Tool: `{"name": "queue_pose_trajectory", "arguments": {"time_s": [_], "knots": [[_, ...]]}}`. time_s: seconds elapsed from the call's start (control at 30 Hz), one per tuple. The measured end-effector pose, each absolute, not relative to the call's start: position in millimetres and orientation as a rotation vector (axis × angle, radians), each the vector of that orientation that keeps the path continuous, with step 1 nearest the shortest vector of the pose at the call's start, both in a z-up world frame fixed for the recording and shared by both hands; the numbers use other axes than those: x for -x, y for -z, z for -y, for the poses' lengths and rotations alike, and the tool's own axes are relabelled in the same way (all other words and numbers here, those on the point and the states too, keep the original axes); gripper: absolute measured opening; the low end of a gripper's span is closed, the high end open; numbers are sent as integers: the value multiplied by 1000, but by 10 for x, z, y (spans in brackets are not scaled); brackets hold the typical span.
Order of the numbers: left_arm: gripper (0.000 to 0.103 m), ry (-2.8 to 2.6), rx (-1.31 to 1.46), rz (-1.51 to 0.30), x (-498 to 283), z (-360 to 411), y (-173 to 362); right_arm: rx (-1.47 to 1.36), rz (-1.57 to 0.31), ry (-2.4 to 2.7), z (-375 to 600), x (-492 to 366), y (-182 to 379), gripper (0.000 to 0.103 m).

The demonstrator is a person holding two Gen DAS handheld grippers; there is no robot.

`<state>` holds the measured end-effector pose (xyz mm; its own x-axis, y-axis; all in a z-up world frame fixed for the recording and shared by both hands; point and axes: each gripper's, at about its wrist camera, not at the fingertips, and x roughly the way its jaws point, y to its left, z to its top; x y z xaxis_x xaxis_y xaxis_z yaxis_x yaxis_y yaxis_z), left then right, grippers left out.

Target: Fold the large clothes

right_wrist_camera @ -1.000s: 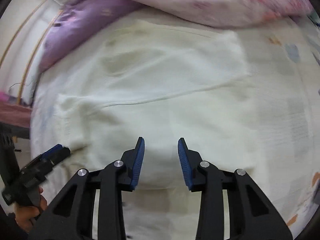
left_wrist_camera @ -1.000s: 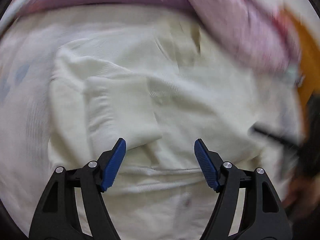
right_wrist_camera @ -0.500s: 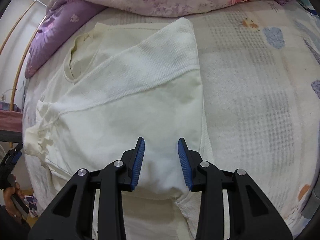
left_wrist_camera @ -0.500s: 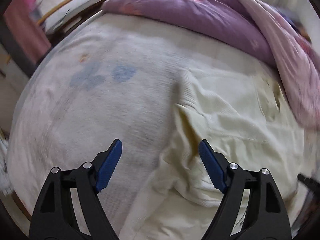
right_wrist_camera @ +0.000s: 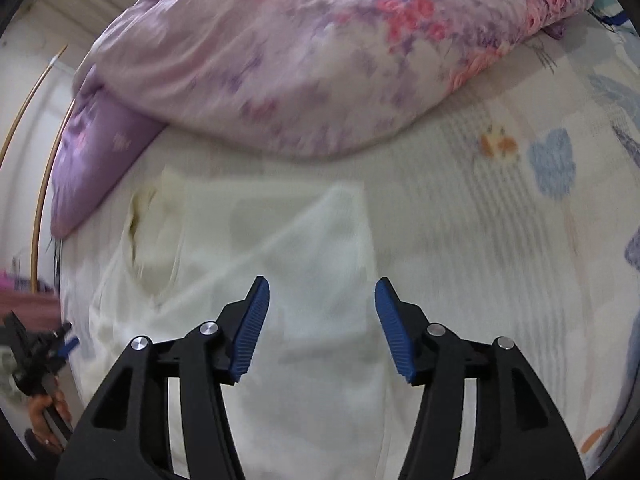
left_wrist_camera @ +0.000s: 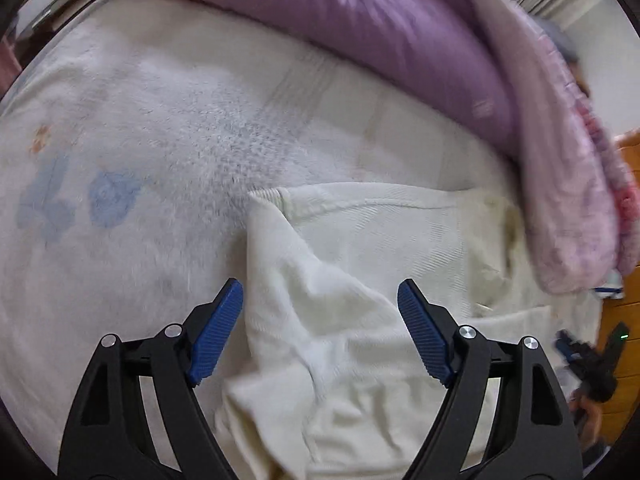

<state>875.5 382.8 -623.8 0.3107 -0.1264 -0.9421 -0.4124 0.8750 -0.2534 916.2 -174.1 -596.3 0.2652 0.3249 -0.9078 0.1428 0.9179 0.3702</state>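
Note:
A cream long-sleeved top (left_wrist_camera: 360,248) lies on the bed, one sleeve folded across its body. In the left wrist view my left gripper (left_wrist_camera: 320,332) is open and empty above the top's left edge and folded sleeve. In the right wrist view the top (right_wrist_camera: 280,240) lies below my right gripper (right_wrist_camera: 322,328), which is open and empty over the folded sleeve's right side. Each gripper shows at the edge of the other's view: the right one (left_wrist_camera: 588,360) and the left one (right_wrist_camera: 36,352).
A purple and pink floral duvet (left_wrist_camera: 400,28) is heaped along the far side of the bed; it also shows in the right wrist view (right_wrist_camera: 300,52). The white bedsheet (left_wrist_camera: 120,140) has blue and orange prints. An orange wooden cabinet (left_wrist_camera: 628,200) stands at the right.
My right gripper has opened wider and moved forward, closer to the duvet. My left gripper has shifted right over the top's edge. The view is blurred by motion.

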Motion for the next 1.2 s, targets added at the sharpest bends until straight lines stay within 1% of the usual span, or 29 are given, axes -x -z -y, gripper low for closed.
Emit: {"name": "queue_pose_trajectory", "arguments": {"time_s": [0.1,0.2,0.3,0.4,0.43,0.47,0.5,0.53,0.57,0.6,0.63,0.67,0.77,0.9,1.07,1.2], "knots": [[80,-229,492,-1271,-8921,-3936,6433,-545,-1340,-125,1848,-9393,6133,54],[80,-213,575,-1344,-9024,-4083,6713,-540,-1377,-85,1860,-9554,6293,55],[80,-250,566,-1380,-9052,-4164,6894,-610,-1408,-89,1881,-9645,6470,56],[80,-223,537,-1389,-9091,-4134,6927,-676,-1419,-59,1944,-9674,6596,56],[77,-204,515,-1398,-9123,-4106,6941,-695,-1418,-57,1961,-9673,6618,56],[67,-196,493,-1410,-9150,-4089,6955,-684,-1423,-55,1963,-9672,6634,49],[60,-197,479,-1412,-9171,-4085,6957,-653,-1430,-48,1954,-9670,6629,40],[51,-200,473,-1414,-9179,-4073,6934,-613,-1442,-57,1933,-9666,6617,34],[33,-196,467,-1412,-9192,-4060,6908,-600,-1446,-64,1913,-9669,6577,18],[24,-177,455,-1407,-9205,-4029,6876,-597,-1439,-74,1915,-9636,6544,15],[17,-170,434,-1404,-9263,-3991,6842,-580,-1425,-76,1919,-9616,6494,14],[14,-167,408,-1397,-9269,-3958,6804,-545,-1403,-74,1931,-9590,6422,12],[11,-141,420,-1330,-9217,-3947,6604,-555,-1355,-87,2035,-9517,6264,11],[11,-82,428,-1235,-9033,-3939,6257,-549,-1292,-130,2116,-9367,5978,11],[11,-38,446,-1112,-8538,-3882,5710,-532,-1202,-181,2127,-9033,5549,10],[10,-10,434,-1051,-8085,-3665,5354,-533,-1140,-248,2167,-8645,5115,10]]}}
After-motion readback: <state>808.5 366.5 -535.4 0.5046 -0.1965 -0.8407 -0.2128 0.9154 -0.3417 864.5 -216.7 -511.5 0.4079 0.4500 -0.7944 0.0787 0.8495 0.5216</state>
